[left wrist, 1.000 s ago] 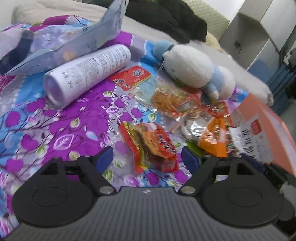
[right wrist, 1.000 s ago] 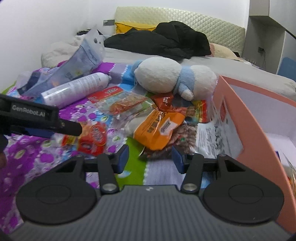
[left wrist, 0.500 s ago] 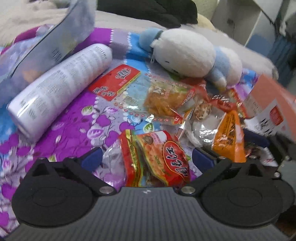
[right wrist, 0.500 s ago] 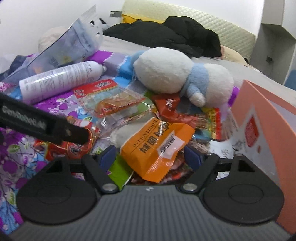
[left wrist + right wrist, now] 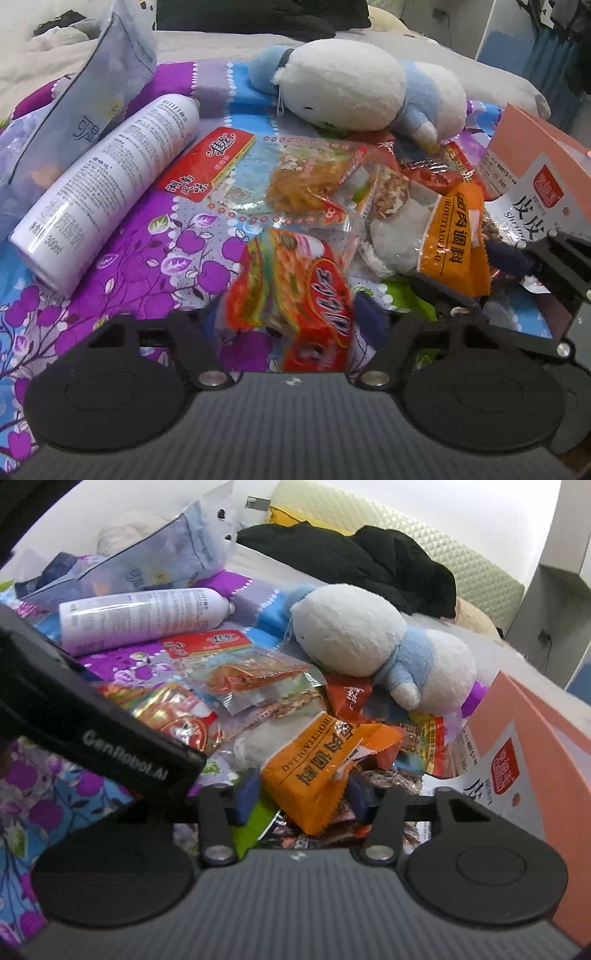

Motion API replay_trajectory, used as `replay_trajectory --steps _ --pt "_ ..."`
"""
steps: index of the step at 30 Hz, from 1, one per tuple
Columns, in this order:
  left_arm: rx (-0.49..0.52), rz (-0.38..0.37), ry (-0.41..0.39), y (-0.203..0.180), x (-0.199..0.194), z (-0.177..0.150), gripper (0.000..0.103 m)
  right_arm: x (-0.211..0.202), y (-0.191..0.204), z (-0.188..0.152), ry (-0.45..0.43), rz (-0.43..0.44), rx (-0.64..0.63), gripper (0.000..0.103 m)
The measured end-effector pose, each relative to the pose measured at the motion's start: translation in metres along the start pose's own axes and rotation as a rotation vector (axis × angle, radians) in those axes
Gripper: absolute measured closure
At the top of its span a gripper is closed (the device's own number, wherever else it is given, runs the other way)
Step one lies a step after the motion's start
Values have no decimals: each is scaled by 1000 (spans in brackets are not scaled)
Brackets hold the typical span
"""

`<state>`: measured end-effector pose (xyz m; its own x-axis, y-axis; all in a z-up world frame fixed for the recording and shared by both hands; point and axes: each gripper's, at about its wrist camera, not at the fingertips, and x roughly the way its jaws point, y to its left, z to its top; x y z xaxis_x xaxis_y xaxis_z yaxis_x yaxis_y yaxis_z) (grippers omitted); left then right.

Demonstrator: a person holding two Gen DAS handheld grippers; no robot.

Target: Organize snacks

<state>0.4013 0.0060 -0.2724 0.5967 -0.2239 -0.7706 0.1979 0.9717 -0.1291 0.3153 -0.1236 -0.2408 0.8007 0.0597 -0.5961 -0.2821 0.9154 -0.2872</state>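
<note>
Both grippers down in the snack pile on a purple floral bedspread [image 5: 122, 254]; left gripper [image 5: 291, 314] jaws have just been closing and now pinch a red-orange snack packet [image 5: 295, 284], its lower end crumpled between the blue pads; right gripper [image 5: 301, 794] jaws have likewise just been closing and now squeeze an orange seasoning packet [image 5: 321, 771], its near corner buckled between the pads; that orange packet lies on top of the heap, beside the pink box [image 5: 546, 738] at right; red-orange packet sits at the near-left edge of the heap, by the white spray can [image 5: 110, 184] lying on its side; white-and-blue plush toy [image 5: 354, 88] rests behind the snacks; clear noodle snack bag [image 5: 306, 177] and red flat sachet [image 5: 210, 166] lie between can and plush; left gripper's black body crosses the right view at left.
</note>
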Motion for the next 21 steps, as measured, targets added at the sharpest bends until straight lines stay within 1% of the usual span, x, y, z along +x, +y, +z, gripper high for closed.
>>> replay_trajectory --steps 1,2,3,4,5,9,10,11,15,21 --pt "-9 -6 0 1 -3 -1 38 -2 0 0 1 5 2 60" --pt "-20 -18 0 2 -5 -2 43 -6 0 1 -1 4 3 60" --pt "-34 -29 0 3 -8 -3 50 -9 0 1 -4 3 2 62" --pt "-53 -42 -1 5 -11 -4 56 -13 0 2 -6 1 1 65" --pt "-70 -48 -1 6 -14 -6 58 -16 -1 2 -7 3 3 66" --pt "-116 -65 -8 7 -30 -14 76 -34 -1 3 -8 13 18 69" --pt "-124 -68 -11 7 -35 -16 78 -38 -1 3 -6 15 22 70" --pt "-130 -71 -16 7 -40 -18 87 -43 0 3 -6 18 25 70" --pt "-144 -78 -28 5 -62 -29 90 -67 2 -1 -3 33 42 73" --pt "-194 -98 -39 2 -96 -50 91 -105 7 -11 8 54 72 75"
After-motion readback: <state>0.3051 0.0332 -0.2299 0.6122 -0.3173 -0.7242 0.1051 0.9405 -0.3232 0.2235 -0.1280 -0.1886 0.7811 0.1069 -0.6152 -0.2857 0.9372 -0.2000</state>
